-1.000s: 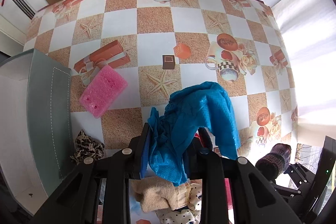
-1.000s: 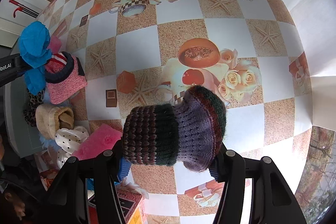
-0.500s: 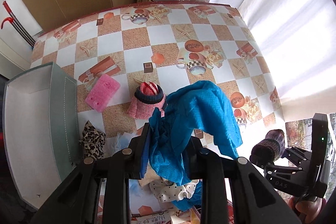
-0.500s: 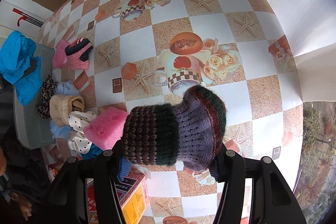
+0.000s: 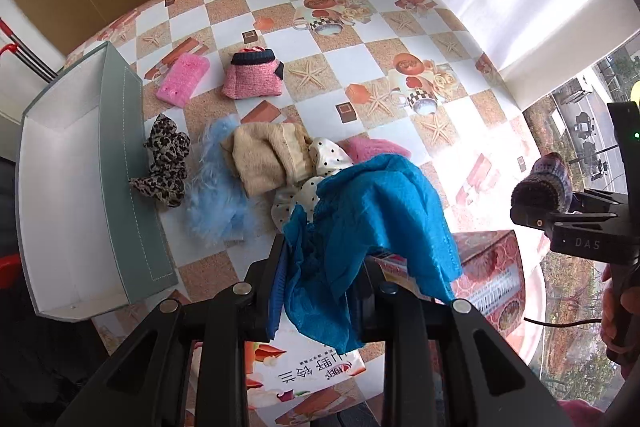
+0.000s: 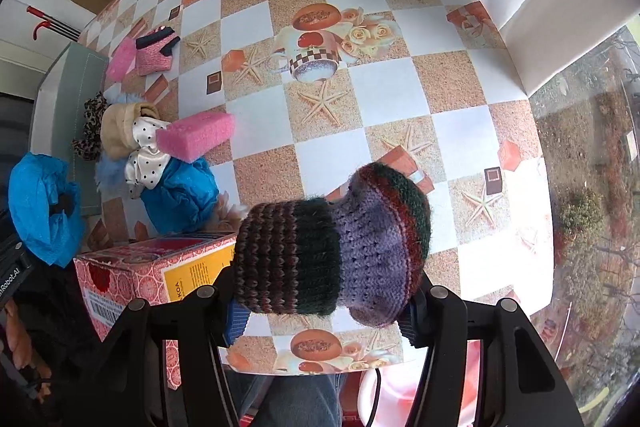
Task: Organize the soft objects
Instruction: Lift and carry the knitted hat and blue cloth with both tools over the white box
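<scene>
The table (image 5: 384,75) carries a grey bin (image 5: 132,195) at its left edge, with a heap of soft things just right of it: beige sock (image 5: 268,155), blue fluff (image 5: 216,199), leopard scrunchie (image 5: 164,163). The left gripper (image 5: 320,283) pinches a blue cloth (image 5: 372,223) (hanging in folds, clear of the table). The right gripper (image 6: 324,291) clamps a striped knit sock (image 6: 332,243) above the near right squares.

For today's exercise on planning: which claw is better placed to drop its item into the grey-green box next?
Left, probably. The left claw, shut on the blue cloth, hangs beside the grey-green box; the right claw holds the knitted sock over the table's far side.
</scene>
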`<move>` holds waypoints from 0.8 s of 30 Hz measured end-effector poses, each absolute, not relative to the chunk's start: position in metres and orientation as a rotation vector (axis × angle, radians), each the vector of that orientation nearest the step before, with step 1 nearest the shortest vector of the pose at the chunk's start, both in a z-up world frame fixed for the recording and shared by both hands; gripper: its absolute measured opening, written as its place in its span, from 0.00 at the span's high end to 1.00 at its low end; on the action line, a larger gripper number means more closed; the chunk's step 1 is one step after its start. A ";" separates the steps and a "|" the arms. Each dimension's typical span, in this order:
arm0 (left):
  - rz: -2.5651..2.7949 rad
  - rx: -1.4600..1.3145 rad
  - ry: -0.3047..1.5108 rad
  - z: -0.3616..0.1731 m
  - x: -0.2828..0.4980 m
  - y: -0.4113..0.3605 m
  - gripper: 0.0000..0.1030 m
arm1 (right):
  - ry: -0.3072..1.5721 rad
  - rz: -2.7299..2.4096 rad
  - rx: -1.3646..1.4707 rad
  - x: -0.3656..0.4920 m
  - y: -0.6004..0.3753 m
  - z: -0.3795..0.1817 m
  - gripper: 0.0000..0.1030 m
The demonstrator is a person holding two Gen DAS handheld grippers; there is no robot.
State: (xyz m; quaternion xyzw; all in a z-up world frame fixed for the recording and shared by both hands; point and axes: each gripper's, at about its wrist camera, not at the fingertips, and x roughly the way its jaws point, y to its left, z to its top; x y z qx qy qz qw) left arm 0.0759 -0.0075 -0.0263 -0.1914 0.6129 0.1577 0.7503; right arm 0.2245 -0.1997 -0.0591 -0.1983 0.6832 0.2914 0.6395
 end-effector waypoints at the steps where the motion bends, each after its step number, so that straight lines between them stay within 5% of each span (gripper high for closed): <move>1: 0.336 -0.417 1.343 -0.025 0.069 -0.012 0.72 | 1.564 0.666 -0.460 0.217 -0.204 -0.058 0.42; 24: 0.452 -0.496 1.249 -0.008 -0.054 -0.004 0.72 | 1.543 1.068 -0.792 0.039 -0.147 -0.017 0.42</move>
